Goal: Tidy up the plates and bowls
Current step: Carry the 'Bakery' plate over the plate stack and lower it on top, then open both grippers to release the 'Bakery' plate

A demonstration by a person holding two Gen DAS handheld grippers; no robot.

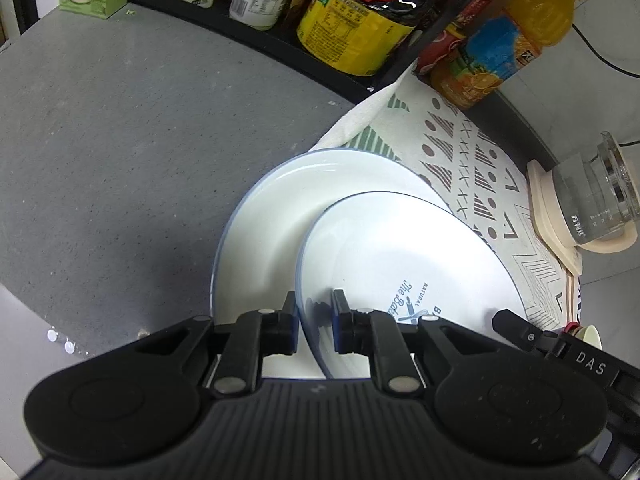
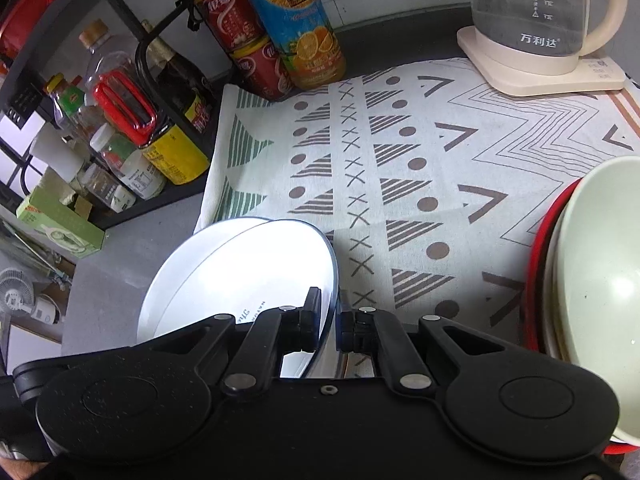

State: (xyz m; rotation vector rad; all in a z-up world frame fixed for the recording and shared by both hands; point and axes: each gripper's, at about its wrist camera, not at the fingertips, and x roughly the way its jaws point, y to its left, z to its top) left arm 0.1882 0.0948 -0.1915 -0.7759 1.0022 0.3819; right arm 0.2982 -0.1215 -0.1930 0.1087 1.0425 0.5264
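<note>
Grey counter (image 1: 120, 140) carries two plates; both hand-held grippers, left (image 1: 314, 320) and right (image 2: 329, 322), pinch opposite rims of the upper plate (image 1: 400, 256), tilted over the lower plate (image 1: 264, 224).

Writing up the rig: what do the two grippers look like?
Both are matte black plastic. Left gripper: ribbed body, round side lobes, silver pivot pins, blue-edged pads. Right gripper: same linkage, smooth body with one screw. A black part lettered "DAS" shows in the left view.
</note>
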